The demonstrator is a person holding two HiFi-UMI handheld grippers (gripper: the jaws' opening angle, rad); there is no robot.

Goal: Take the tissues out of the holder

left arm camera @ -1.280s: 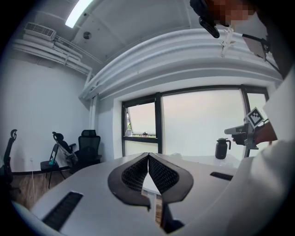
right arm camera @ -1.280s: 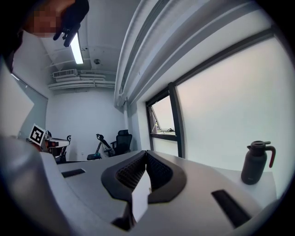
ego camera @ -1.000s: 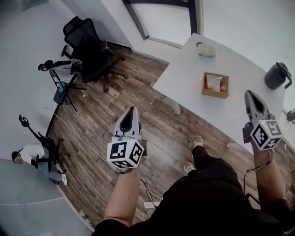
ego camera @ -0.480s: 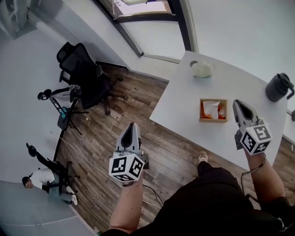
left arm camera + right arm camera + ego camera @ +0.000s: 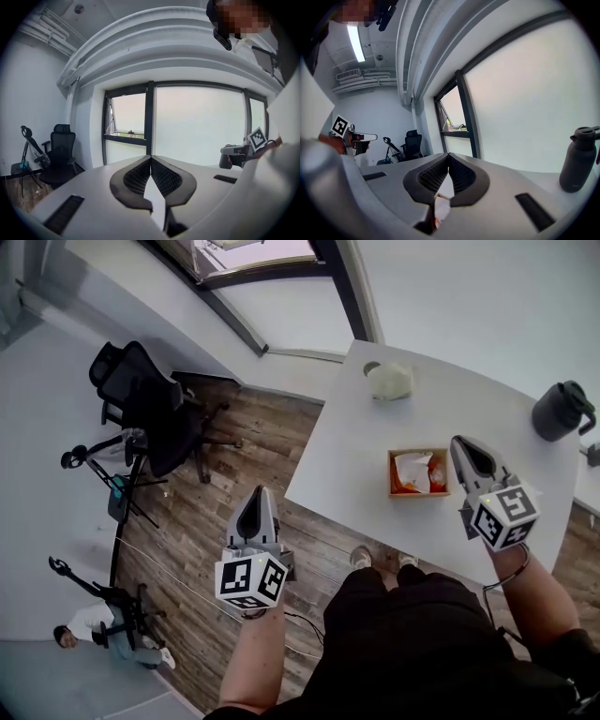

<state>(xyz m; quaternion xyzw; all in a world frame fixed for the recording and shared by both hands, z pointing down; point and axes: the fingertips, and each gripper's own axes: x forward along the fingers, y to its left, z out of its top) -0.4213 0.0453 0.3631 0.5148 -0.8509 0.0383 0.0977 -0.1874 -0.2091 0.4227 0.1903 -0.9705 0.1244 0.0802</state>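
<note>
While the person stands at the near edge of a white rectangular table (image 5: 356, 456), the small open-topped wooden holder (image 5: 418, 492) sits on it just ahead of them. Crumpled white tissues (image 5: 412, 467) fill it, with an orange item (image 5: 439, 474) packed alongside. The right gripper (image 5: 461, 442) hovers over the tabletop just beside the holder's right wall, its tips level with the far corner; the head view does not show whether it touches the wood. Its fingers are pressed together with nothing between them, and in the right gripper view a sliver of the holder and tissue shows below the meeting pads. The left gripper (image 5: 265, 493) is off the table's left edge, above the brown wood-plank floor (image 5: 272, 427) and well apart from the holder. Its fingers are likewise together and empty. A dark grey lidded jug (image 5: 561, 412) stands at the table's far right, and a pale rounded object (image 5: 389, 381) rests near the far left corner. Beyond the table, a black wheeled office chair (image 5: 155, 409) stands on the floor, and another person (image 5: 80, 624) is at the lower left of the head view.
</note>
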